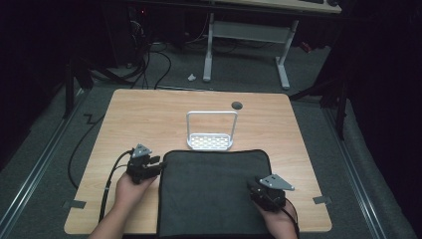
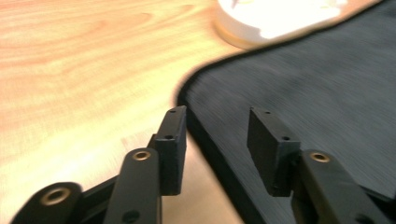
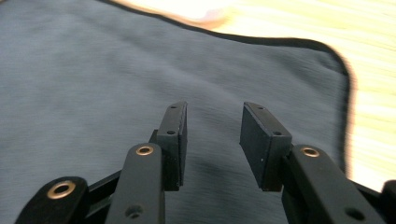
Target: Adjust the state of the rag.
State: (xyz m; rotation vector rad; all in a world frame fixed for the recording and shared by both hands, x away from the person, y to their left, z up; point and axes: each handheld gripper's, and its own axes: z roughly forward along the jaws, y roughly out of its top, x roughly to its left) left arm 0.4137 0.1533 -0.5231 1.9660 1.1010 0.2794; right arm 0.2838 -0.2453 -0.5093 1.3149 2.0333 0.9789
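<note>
Ahead of your left jaws, the white rack point(image 2: 275, 21) is blurred and cut off by the top edge. Beyond your right jaws, the mat point(image 3: 116, 79) blurs.

The mat point(image 1: 214, 194) lies on the table point(image 1: 139, 114), lower centre of the frame, with the rack point(image 1: 211, 131) just above its top edge. The left gripper point(image 1: 158, 166) sits at the mat's upper-left corner; the right gripper point(image 1: 253, 188) rests over its lower right.

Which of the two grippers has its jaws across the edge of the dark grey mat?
The left gripper: its jaws straddle the black-bound edge of the dark grey fabric mat, one over the wooden table. The right gripper is wholly over the mat.
</note>
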